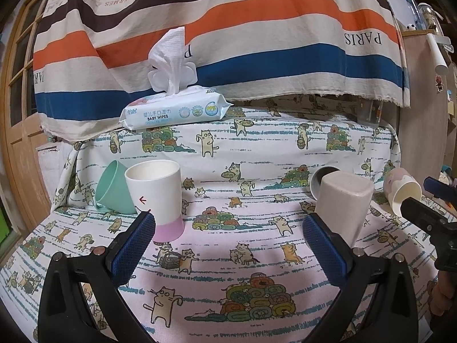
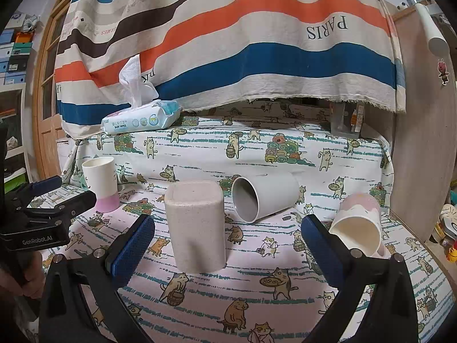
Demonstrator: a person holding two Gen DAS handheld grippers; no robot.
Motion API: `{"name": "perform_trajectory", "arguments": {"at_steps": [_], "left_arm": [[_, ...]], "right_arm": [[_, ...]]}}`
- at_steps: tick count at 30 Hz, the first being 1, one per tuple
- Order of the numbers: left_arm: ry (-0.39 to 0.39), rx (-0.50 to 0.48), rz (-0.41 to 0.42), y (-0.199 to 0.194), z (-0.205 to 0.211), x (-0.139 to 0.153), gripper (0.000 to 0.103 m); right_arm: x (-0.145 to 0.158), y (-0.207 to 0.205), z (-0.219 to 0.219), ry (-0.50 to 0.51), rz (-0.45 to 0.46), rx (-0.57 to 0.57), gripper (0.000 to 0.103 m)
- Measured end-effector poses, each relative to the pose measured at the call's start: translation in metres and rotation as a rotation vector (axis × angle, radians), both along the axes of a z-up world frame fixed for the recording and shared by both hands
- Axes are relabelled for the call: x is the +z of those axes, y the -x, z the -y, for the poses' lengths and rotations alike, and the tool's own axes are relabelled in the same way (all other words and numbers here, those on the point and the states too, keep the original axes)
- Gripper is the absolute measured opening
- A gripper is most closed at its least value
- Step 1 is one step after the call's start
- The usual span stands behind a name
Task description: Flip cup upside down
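A beige speckled cup (image 2: 195, 225) stands upside down on the cat-print cloth, between my right gripper's (image 2: 228, 228) open fingers and a little beyond them. It also shows in the left wrist view (image 1: 341, 203). A white cup with a pink base (image 1: 157, 197) stands upright by my open left gripper's (image 1: 228, 228) left finger; it shows in the right wrist view too (image 2: 101, 181). A grey cup (image 2: 262, 198) lies on its side. A pink-and-white cup (image 2: 360, 224) is tilted, mouth toward me. A mint green cup (image 1: 114, 185) leans tipped over.
A pack of baby wipes (image 1: 174, 111) sits on the raised back ledge under a striped cloth (image 1: 228, 28). A wooden panel (image 2: 420, 157) stands at the right edge, a wooden door (image 1: 20, 100) at the left. The other gripper (image 2: 42, 214) shows at the left.
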State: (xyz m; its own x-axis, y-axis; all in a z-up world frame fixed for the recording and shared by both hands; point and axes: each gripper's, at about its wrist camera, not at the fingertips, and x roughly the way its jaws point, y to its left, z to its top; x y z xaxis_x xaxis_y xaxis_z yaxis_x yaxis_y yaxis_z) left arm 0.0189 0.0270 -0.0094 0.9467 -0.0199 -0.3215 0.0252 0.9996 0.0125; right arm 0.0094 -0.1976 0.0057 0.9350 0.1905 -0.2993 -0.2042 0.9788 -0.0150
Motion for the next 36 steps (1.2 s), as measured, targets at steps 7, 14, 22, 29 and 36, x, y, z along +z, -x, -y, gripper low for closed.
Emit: {"name": "perform_trajectory", "arguments": {"at_steps": [7,14,22,29,36], "left_arm": [[-0.002,-0.004,-0.004,-0.0001,0.0005,-0.0002,0.103],[-0.002,-0.002,-0.010,-0.0005,0.0001,-0.0005,0.103],[-0.002,-0.002,-0.012,-0.0009,-0.0005,-0.0005,0.103],[-0.002,-0.002,-0.013,-0.0012,-0.0010,-0.0006,0.103],[-0.002,-0.002,-0.020,-0.0031,-0.0031,-0.0022,0.103]], "right_arm": [[0.0001,0.0001,-0.0002,0.000,0.000,0.000,0.103],[0.0001,0.0001,0.0000,0.000,0.000,0.000,0.103],[0.0002,0.0000,-0.0002,0.000,0.000,0.000,0.103],[0.0001,-0.0001,0.0003,0.000,0.000,0.000,0.103],[0.0003,-0.0001,-0.0004,0.000,0.000,0.000,0.103]]}}
